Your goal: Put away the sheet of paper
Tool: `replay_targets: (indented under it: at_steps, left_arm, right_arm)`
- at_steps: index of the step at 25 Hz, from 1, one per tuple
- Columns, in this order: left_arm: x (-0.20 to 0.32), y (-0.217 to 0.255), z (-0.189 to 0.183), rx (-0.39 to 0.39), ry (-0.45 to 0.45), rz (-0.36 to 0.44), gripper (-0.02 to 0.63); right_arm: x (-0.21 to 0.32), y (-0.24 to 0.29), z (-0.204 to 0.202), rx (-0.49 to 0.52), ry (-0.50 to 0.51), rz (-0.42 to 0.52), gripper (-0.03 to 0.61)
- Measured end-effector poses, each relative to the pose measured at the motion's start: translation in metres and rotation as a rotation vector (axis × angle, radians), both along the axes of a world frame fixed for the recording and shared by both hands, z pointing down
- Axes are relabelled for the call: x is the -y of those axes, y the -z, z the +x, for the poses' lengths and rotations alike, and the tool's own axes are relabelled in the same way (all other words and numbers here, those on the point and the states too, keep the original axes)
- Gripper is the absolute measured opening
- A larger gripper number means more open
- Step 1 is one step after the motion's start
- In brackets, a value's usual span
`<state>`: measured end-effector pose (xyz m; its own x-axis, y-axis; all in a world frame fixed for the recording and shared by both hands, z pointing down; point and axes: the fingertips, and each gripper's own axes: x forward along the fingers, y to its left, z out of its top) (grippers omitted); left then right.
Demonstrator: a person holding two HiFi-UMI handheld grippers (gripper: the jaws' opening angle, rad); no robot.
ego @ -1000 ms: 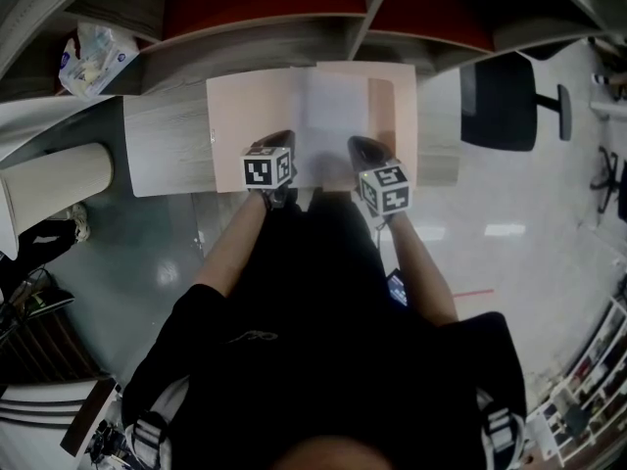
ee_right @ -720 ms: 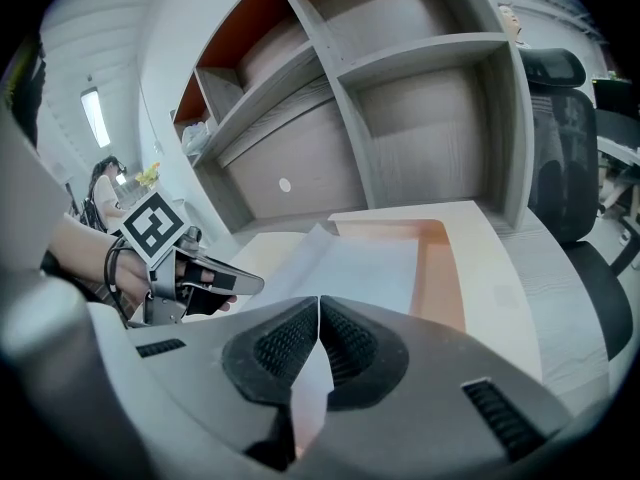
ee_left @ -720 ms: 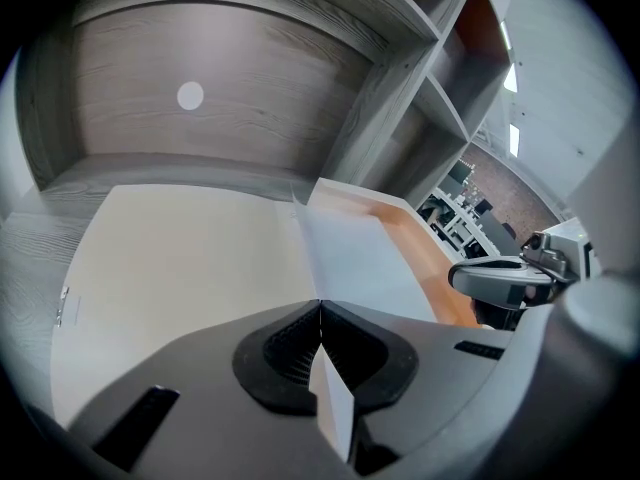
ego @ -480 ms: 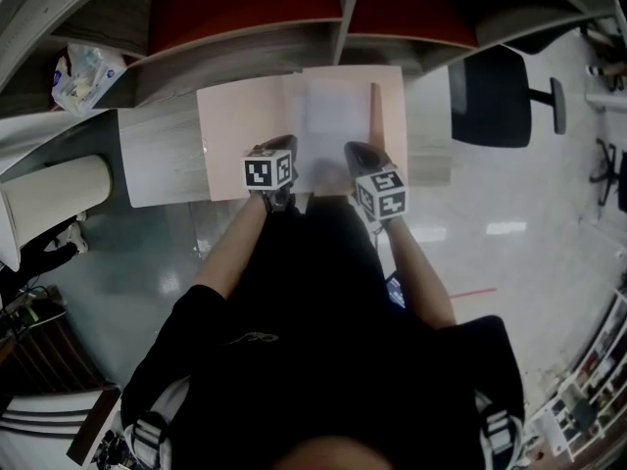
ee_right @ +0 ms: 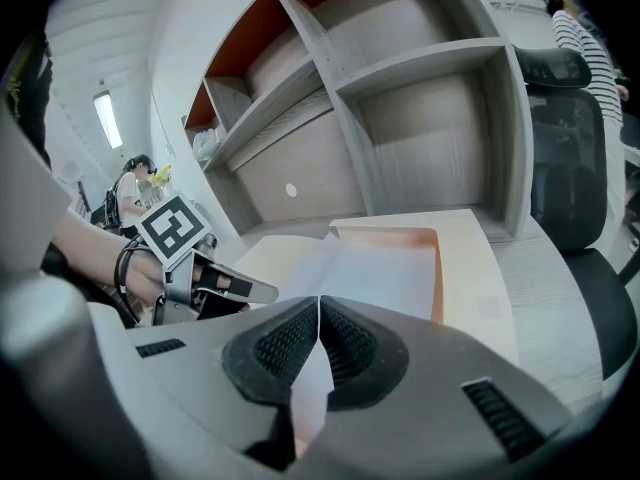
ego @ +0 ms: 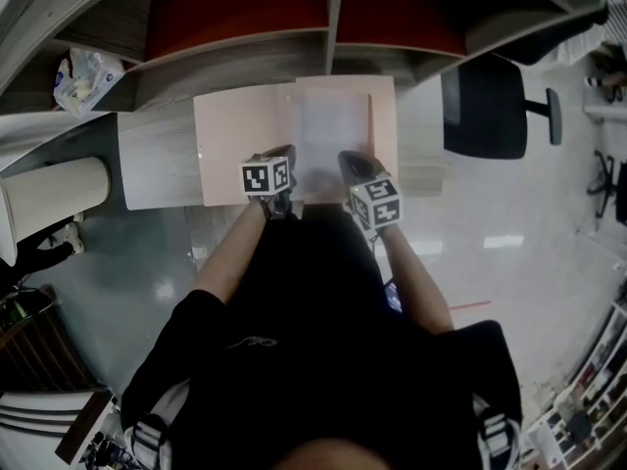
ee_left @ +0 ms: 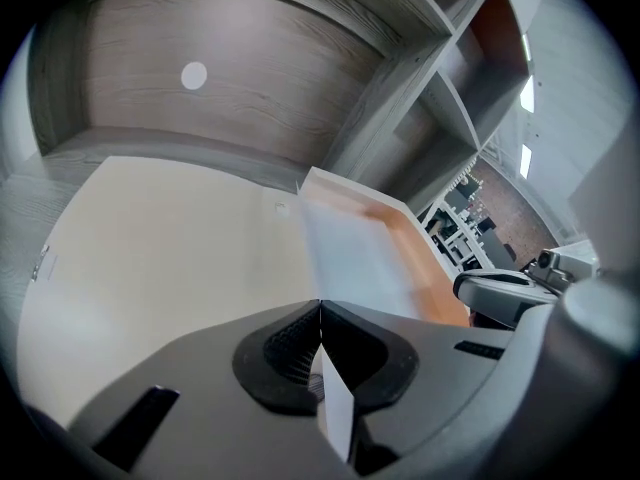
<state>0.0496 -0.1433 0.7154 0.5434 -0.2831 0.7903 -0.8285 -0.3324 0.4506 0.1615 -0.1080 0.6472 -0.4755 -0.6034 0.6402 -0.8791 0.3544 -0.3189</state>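
Observation:
A white sheet of paper (ego: 333,127) lies over the right half of an open pink folder (ego: 240,135) on the desk. My left gripper (ego: 279,157) is shut on the sheet's near left edge. My right gripper (ego: 350,163) is shut on its near right edge. In the left gripper view the sheet (ee_left: 355,258) runs from the closed jaws of the left gripper (ee_left: 320,313) toward the folder's orange pocket (ee_left: 425,263). In the right gripper view the sheet (ee_right: 375,268) reaches from the right gripper (ee_right: 319,303) into the folder (ee_right: 485,268), with the left gripper (ee_right: 215,288) beside it.
Grey wooden shelving (ego: 333,37) with red backs rises behind the desk (ego: 157,160). A plastic bag (ego: 83,71) sits on the left shelf. A black office chair (ego: 490,106) stands at the right. A pale cylinder (ego: 54,189) lies to the left.
Both grippers have moved slightly forward toward the shelves with the sheet still held. The sheet now lies further over the folder's right half.

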Motion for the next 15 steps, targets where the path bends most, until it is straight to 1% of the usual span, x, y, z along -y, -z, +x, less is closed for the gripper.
replay_targets:
  at_steps: [3,8,15]
  left_arm:
    - [-0.004,-0.003,0.006,-0.017,0.027,-0.034,0.046]
    - [-0.004,-0.002,0.02,-0.009,0.01,-0.022,0.046]
    - [-0.009,-0.003,0.038,-0.005,-0.017,-0.027,0.046]
  right_arm:
    - [0.0,0.006,0.002,0.002,0.011,0.012,0.023]
    - [-0.001,0.01,0.01,0.007,0.014,0.023,0.023]
    - [-0.008,0.011,0.02,0.016,0.005,0.031,0.023]
